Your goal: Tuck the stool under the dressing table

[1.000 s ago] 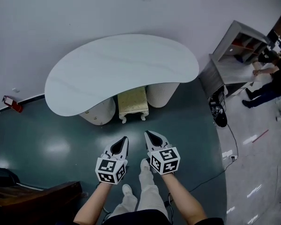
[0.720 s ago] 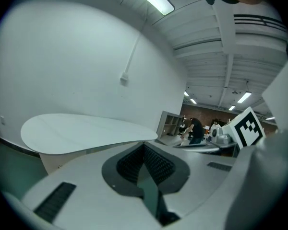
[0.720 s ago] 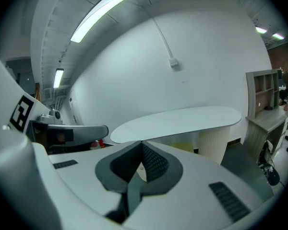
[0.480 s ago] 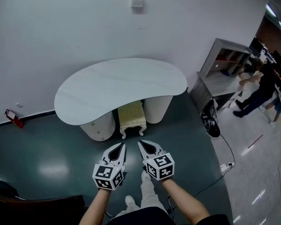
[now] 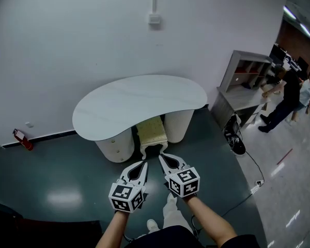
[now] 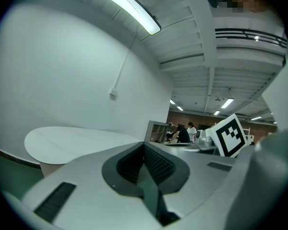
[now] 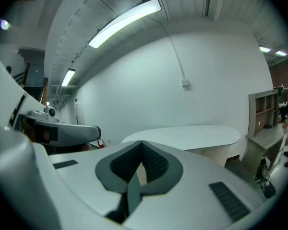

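Going left to right: the dressing table [image 5: 139,102] sits against the far wall, and the gap between its left pedestal [image 5: 115,144] and right pedestal [image 5: 178,125] is pretty tight. The cream stool [image 5: 151,128] is in that gap with its far part under the top, but the near end and its legs poke out toward the person, so I'd call the tuck mostly done, not finished. The left gripper [image 5: 143,164] and right gripper [image 5: 163,157] are both pinched closed with nothing in them, tips right at the stool's near end. I can't tell if either one touches it. The main risk I see is that closed tips make for small contact spots. If one pushes harder than the other, the stool could twist and knock a leg into a pedestal, probably the right one since it looks closer. The tips could also slide off the edge and jab forward. Over on the right there's a cable [image 5: 248,182] on the floor near the person's feet, which is a trip risk if they step that way.
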A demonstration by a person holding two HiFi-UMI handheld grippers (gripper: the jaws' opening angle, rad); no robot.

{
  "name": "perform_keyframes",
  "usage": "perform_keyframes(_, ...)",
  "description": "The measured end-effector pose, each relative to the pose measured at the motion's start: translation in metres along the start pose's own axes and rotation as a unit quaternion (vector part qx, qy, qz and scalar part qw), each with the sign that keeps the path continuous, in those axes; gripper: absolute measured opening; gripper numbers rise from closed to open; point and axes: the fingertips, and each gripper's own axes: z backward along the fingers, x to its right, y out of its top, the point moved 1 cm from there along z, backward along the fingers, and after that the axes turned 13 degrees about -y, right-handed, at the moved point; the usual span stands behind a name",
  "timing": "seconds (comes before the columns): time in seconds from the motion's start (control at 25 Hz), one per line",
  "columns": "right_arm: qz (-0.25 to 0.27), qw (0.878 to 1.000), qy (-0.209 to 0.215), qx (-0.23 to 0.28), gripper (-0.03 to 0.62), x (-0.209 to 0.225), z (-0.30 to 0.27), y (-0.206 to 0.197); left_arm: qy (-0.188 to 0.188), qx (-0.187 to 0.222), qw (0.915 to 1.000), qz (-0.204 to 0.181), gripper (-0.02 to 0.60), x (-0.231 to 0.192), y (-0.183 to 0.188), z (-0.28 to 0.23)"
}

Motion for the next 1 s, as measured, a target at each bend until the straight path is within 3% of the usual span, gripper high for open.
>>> perform_keyframes(0.44,0.024,0.999,0.011,0.033,0.012,-0.025,0.036,0.033,-0.004,0.031,0.9995,0.002,0.008,0.023,0.026,0.026)
perform_keyframes(0.68,0.020,0.999,0.011,0.045,0.012,-0.012,0.062,0.046,0.005,0.052,0.9987,0.002,0.008,0.047,0.044,0.024)
perform_keyframes(1.0,0.021,0.997,0.007,0.067,0.012,0.018,0.118,0.058,0.009,0.075,0.9965,-0.035,0.008,0.108,0.057,0.011)
